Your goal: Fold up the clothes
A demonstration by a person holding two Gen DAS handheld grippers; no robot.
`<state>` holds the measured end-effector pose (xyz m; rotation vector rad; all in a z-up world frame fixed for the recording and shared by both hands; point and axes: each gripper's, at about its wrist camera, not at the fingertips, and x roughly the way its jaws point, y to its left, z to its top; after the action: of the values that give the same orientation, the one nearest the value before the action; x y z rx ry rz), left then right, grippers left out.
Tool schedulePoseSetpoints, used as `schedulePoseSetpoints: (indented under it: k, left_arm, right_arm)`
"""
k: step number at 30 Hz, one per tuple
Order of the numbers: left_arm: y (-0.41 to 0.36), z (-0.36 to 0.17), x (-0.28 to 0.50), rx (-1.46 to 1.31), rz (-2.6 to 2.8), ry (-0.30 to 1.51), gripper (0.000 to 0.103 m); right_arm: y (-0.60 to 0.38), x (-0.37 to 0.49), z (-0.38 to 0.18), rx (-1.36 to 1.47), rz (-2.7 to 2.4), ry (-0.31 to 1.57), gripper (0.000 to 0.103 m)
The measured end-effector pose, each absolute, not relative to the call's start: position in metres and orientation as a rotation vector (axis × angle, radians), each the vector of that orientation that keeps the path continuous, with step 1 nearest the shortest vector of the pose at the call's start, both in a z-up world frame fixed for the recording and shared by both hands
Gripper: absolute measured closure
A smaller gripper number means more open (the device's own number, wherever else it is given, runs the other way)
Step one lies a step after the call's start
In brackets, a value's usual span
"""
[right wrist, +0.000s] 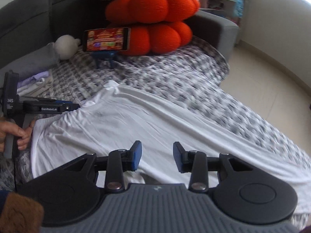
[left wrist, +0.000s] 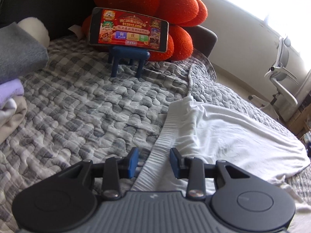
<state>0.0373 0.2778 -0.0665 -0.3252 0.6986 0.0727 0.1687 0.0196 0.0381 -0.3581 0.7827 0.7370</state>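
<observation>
Jaws spread on both sides, nothing pinched: my left gripper (left wrist: 154, 162) hangs with its blue pads apart on either side of the ribbed waistband (left wrist: 165, 134) of the white garment (right wrist: 124, 124), and I can't tell whether either pad touches the cloth. My right gripper (right wrist: 157, 156) hovers low above the same garment, pads wide, with white fabric showing in the gap between them. That garment lies spread flat on the grey checked quilt (left wrist: 81, 104) that covers the sofa, its waistband end pointing toward the phone (left wrist: 128, 29). Phone as my landmark: it sits lit up on a small blue stand (left wrist: 129, 58), with two orange pumpkin cushions (right wrist: 153, 19) stacked right behind it. Left of the phone, a white plush toy (right wrist: 65, 45) sits against the dark sofa back, and nearer me on that side is a stack of folded clothes (left wrist: 13, 77), grey on top, lilac and cream below. From the right wrist view I see a hand (right wrist: 13, 136) wrapped round the left gripper's handle at the garment's edge. Far right of the phone, a white office chair (left wrist: 279, 73) stands on the pale floor by the bright window.
</observation>
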Motion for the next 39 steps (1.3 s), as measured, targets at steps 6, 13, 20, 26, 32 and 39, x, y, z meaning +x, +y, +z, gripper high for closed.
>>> schedulePoseSetpoints:
  k: [6,13,20,26,32,39]
  left_arm:
    - [0.289,-0.072,0.031,-0.313,-0.014,0.652,0.066]
    - [0.313,-0.082,0.022,-0.464,-0.113,0.576,0.062]
    - [0.325,-0.087,0.022,-0.579,-0.185,0.564,0.057]
    - [0.327,-0.088,0.021,-0.594,-0.193,0.566,0.057]
    - [0.336,-0.088,0.021,-0.671,-0.224,0.6,0.051]
    - [0.345,-0.089,0.018,-0.721,-0.22,0.612,0.047]
  right_arm:
    - [0.113,0.179,0.022,-0.501,0.835,0.773,0.058]
    - [0.197,0.195,0.012,-0.655,0.925,0.745,0.058]
    - [0.266,0.238,-0.011,-0.854,1.008,0.826,0.052]
    - [0.267,0.262,-0.021,-0.874,1.072,0.944,0.064]
    - [0.257,0.244,0.008,-0.818,1.193,0.772,0.097]
    - [0.236,0.246,0.005,-0.634,1.189,0.678,0.097]
